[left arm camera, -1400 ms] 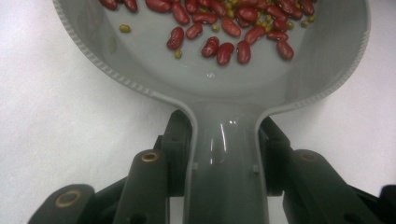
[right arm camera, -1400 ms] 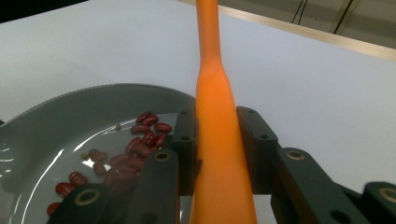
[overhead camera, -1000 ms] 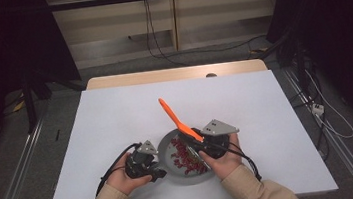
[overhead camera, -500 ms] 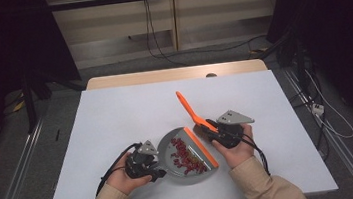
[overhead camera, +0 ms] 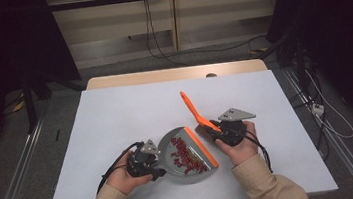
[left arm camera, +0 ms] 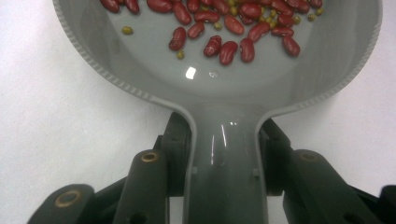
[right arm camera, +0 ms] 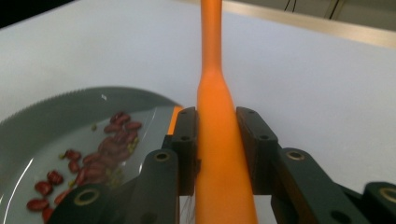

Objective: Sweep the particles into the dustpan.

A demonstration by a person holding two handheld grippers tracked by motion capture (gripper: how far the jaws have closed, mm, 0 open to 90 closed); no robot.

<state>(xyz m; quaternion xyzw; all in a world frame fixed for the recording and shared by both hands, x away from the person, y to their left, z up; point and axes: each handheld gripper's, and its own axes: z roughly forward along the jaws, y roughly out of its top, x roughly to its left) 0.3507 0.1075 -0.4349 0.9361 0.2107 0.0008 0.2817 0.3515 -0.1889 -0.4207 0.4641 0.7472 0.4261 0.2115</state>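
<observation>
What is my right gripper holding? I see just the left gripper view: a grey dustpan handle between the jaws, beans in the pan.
Observer: The right gripper is shut on the orange brush handle.
Operator: Where is the brush head?
Observer: At the open edge of the dustpan, in the high view.
Operator: Any beans outside the pan?
Observer: None that I can spot on the white table.

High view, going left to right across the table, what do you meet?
Left gripper → grey dustpan → beans → orange brush → right gripper.
</observation>
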